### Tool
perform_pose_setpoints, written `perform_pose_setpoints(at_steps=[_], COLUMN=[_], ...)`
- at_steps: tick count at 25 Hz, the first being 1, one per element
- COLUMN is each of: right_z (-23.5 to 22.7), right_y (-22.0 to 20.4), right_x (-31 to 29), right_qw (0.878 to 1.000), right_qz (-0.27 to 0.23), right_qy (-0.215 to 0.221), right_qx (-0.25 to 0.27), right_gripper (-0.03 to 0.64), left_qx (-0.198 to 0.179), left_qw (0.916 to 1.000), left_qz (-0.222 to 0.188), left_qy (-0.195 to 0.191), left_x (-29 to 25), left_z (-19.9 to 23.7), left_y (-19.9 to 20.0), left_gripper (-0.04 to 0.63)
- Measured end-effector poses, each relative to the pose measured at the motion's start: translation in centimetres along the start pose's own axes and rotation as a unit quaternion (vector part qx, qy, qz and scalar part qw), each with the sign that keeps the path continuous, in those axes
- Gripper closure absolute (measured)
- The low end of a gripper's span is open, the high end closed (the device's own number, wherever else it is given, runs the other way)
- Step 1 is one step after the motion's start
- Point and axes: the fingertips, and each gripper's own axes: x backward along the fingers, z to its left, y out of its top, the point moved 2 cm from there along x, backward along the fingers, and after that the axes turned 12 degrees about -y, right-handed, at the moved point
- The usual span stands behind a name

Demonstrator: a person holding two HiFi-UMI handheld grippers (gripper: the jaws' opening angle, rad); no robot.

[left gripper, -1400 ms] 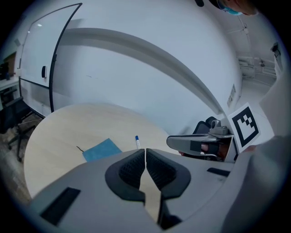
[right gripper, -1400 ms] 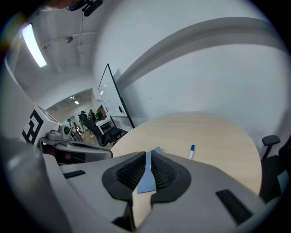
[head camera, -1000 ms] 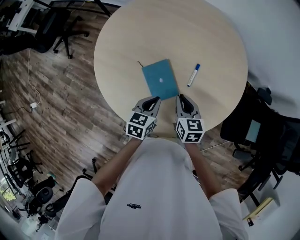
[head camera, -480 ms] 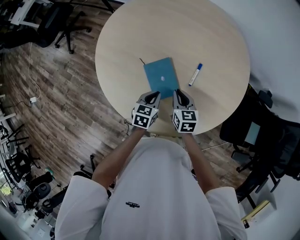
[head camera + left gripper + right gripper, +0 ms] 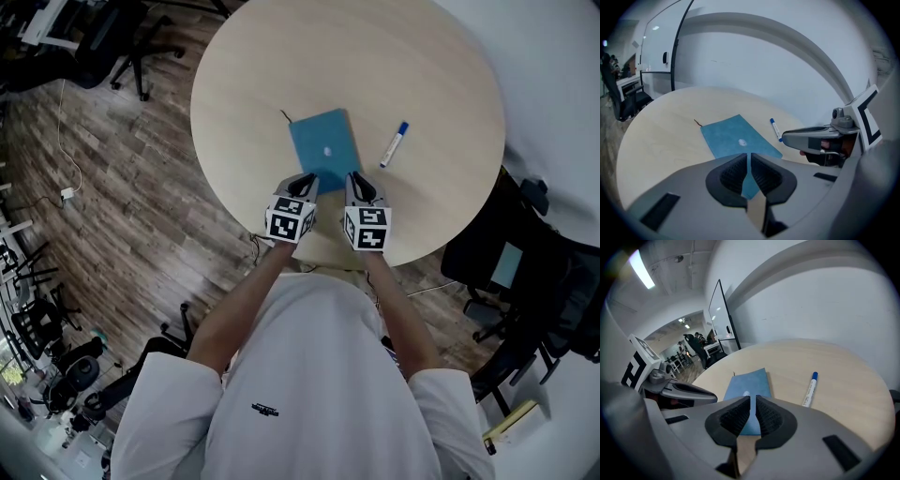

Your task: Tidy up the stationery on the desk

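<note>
A teal notebook [image 5: 325, 150] with a small white mark and a dark ribbon lies shut near the middle of the round wooden table [image 5: 281, 66]. A white marker with a blue cap [image 5: 394, 143] lies to its right. Both grippers hover just over the notebook's near edge, side by side. My left gripper [image 5: 306, 181] is shut with nothing in it, and so is my right gripper [image 5: 360, 181]. In the left gripper view the notebook [image 5: 736, 138] lies straight ahead of the jaws with the marker [image 5: 776, 129] beyond. The right gripper view shows the notebook [image 5: 747, 386] ahead and the marker [image 5: 809, 389] to the right.
The table's near edge [image 5: 309, 258] is just under my hands. Office chairs [image 5: 122, 47] stand on the wooden floor at the far left, and a dark chair [image 5: 525, 272] stands at the right. A white wall lies behind the table.
Both grippers have sunk toward the table and edged forward, up to the notebook's near edge. The notebook and marker have not moved. Jaws stay shut.
</note>
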Motion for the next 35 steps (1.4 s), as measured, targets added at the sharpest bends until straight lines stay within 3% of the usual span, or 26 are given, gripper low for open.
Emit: perform_pose_setpoints(at_steps=[3,8,10,16,19,23,35], right_z=[-0.3,-1.1,-1.5,-2.1,-2.6,-2.5,-2.5], right_y=[-0.7,-1.4,-1.6,-2.3,-2.9,-3.7,-3.9], right_x=[-1.1,-2.6,-2.9,-4.2,-4.9,-5.8,-5.7], right_qw=[1.0,0.999,0.999,0.998,0.997,0.995,0.995], right_qz=[0.016,0.032,0.036,0.054,0.07,0.089,0.087], right_qy=[0.001,-0.003,-0.002,-0.003,0.0,-0.001,0.003], right_qx=[0.016,0.025,0.024,0.034,0.034,0.041,0.04], right_gripper=[0.575,0.574,0.574,0.571,0.471,0.471,0.479], left_qx=[0.032,0.047,0.056,0.062,0.069,0.1,0.079], left_qw=[0.9994,0.9986,0.9982,0.9979,0.9973,0.9946,0.9959], left_qz=[0.006,0.016,0.012,0.01,0.016,0.024,0.043], left_qy=[0.009,0.018,0.017,0.014,0.017,0.013,0.006], left_x=[-0.5,-0.8,-0.9,-1.5,-2.2,-2.7,-2.8], left_z=[1.5,2.6,2.7,3.2,3.5,4.3,4.4], left_y=[-0.9,-2.3,-2.4,-2.3,-2.4,-3.2,-3.4], left_gripper=[0.568,0.56,0.473,0.454,0.442,0.437,0.437])
